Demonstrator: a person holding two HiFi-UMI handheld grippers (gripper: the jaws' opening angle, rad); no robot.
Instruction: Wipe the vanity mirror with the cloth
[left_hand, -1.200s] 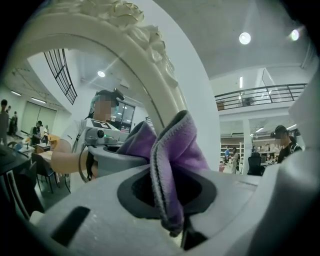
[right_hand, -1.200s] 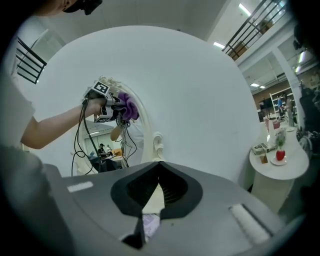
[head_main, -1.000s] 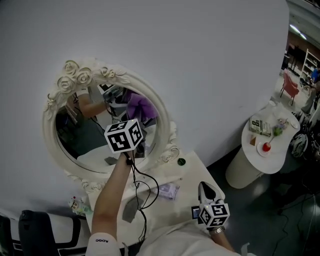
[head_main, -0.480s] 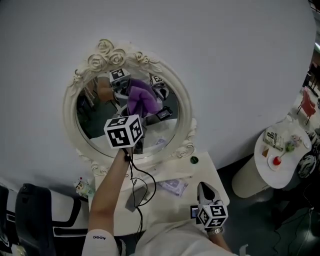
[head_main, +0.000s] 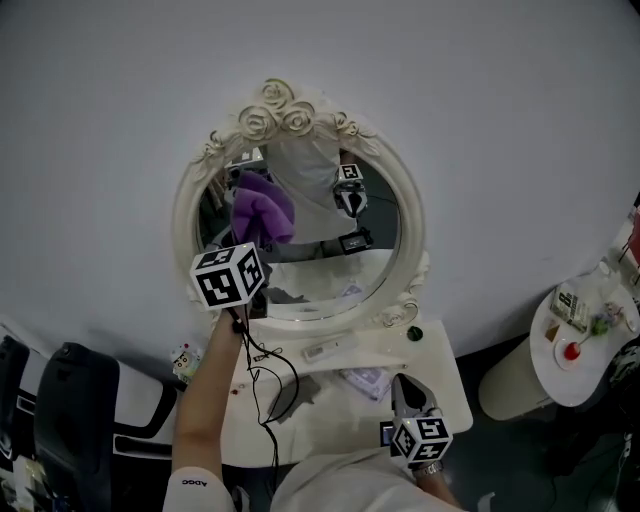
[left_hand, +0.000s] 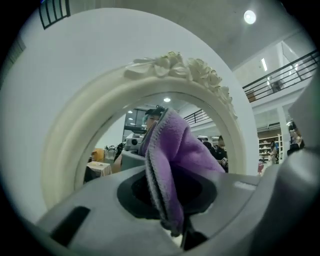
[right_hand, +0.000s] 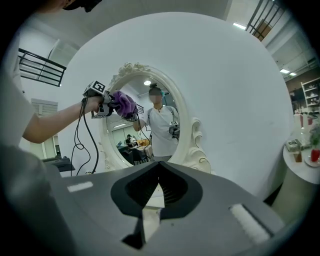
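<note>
The oval vanity mirror (head_main: 320, 255) in its cream rose-carved frame (head_main: 285, 110) stands against the wall. My left gripper (head_main: 250, 243) is raised to the upper left of the glass and is shut on the purple cloth (head_main: 262, 207), which lies against the mirror. In the left gripper view the cloth (left_hand: 175, 160) bulges out of the jaws in front of the frame (left_hand: 100, 105). My right gripper (head_main: 405, 392) hangs low over the vanity table, shut and holding nothing. The right gripper view shows the mirror (right_hand: 150, 125), the cloth (right_hand: 124, 104) and the raised left gripper (right_hand: 102, 102).
The white vanity table (head_main: 435, 360) carries a white slim device (head_main: 330, 348), a pale packet (head_main: 365, 380) and a small dark knob (head_main: 414, 332). A black cable (head_main: 262, 385) hangs from the left gripper. A round side table (head_main: 590, 345) stands right, a dark chair (head_main: 70, 400) left.
The cloth and left gripper have slid from the right-hand part of the glass to its upper left. The head view has swung so the mirror sits further right. The right gripper stays low.
</note>
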